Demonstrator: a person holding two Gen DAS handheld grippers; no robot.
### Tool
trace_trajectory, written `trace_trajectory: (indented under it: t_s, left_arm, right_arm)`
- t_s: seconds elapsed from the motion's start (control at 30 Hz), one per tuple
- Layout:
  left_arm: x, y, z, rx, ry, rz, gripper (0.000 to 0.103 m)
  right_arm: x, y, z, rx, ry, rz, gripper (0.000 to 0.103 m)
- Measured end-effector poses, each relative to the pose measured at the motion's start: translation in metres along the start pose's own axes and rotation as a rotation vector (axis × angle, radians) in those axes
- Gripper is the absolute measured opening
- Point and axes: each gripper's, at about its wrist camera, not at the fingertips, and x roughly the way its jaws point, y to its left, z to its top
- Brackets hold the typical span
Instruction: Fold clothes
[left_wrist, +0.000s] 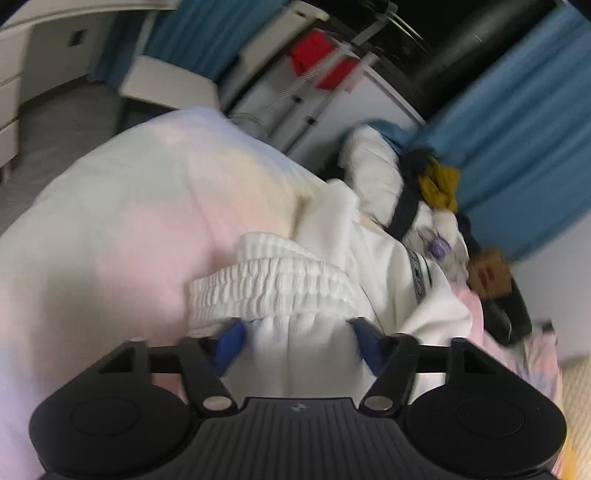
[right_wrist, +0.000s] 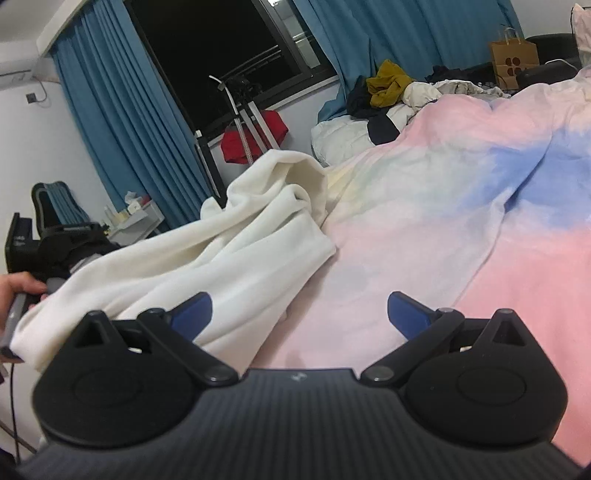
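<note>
White trousers lie on a pastel pink and blue bedspread (right_wrist: 424, 236). In the left wrist view their ribbed elastic waistband (left_wrist: 273, 280) bunches right in front of my left gripper (left_wrist: 299, 343). The blue fingers stand wide apart with white cloth between them, not pinched. In the right wrist view the white trouser legs (right_wrist: 221, 254) stretch from the left edge toward the middle of the bed. My right gripper (right_wrist: 299, 314) is open and empty above the bedspread, its left finger over the cloth's edge.
A heap of clothes with a mustard garment (right_wrist: 389, 83) sits at the head of the bed, with a brown paper bag (right_wrist: 513, 62) behind. Blue curtains (right_wrist: 122, 122), a dark window, a drying rack with red cloth (right_wrist: 255, 136) and a desk chair (right_wrist: 51, 206) stand beyond the bed.
</note>
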Motion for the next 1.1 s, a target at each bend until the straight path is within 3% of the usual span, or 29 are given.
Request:
trace_trajectory:
  t_s: [0.1, 0.37, 0.5, 0.6, 0.7, 0.8, 0.9, 0.97, 1.1]
  left_arm:
    - [-0.012, -0.028, -0.010, 0.116, -0.034, -0.003, 0.014]
    - [-0.129, -0.096, -0.098, 0.302, -0.246, -0.193, 0.010]
    - [-0.172, -0.122, -0.167, 0.427, -0.295, -0.214, 0.011]
    - [-0.184, -0.136, -0.229, 0.513, -0.262, -0.228, 0.011]
    - [-0.177, -0.134, -0.253, 0.545, -0.201, -0.211, 0.012]
    - [-0.170, -0.131, -0.275, 0.574, -0.139, -0.194, 0.015]
    - [-0.162, -0.129, -0.298, 0.604, -0.077, -0.177, 0.017]
    - [-0.157, -0.128, -0.313, 0.623, -0.036, -0.165, 0.018]
    - [-0.147, -0.125, -0.342, 0.661, 0.048, -0.142, 0.018]
  right_arm:
    - [0.006, -0.005, 0.002, 0.010, -0.019, 0.010, 0.103]
    - [-0.018, -0.005, 0.012, -0.005, -0.128, 0.062, 0.102]
    - [-0.039, -0.004, 0.024, 0.042, -0.146, 0.148, 0.102]
    - [-0.056, -0.005, 0.032, 0.087, -0.131, 0.206, 0.102]
    - [-0.074, -0.007, 0.038, 0.134, -0.105, 0.261, 0.102]
    - [-0.081, -0.017, 0.035, 0.186, 0.018, 0.250, 0.095]
    - [-0.080, -0.029, 0.022, 0.224, 0.145, 0.120, 0.075]
    - [-0.087, -0.041, 0.013, 0.278, 0.148, 0.014, 0.075]
    - [-0.105, -0.077, -0.004, 0.476, 0.161, -0.087, 0.075]
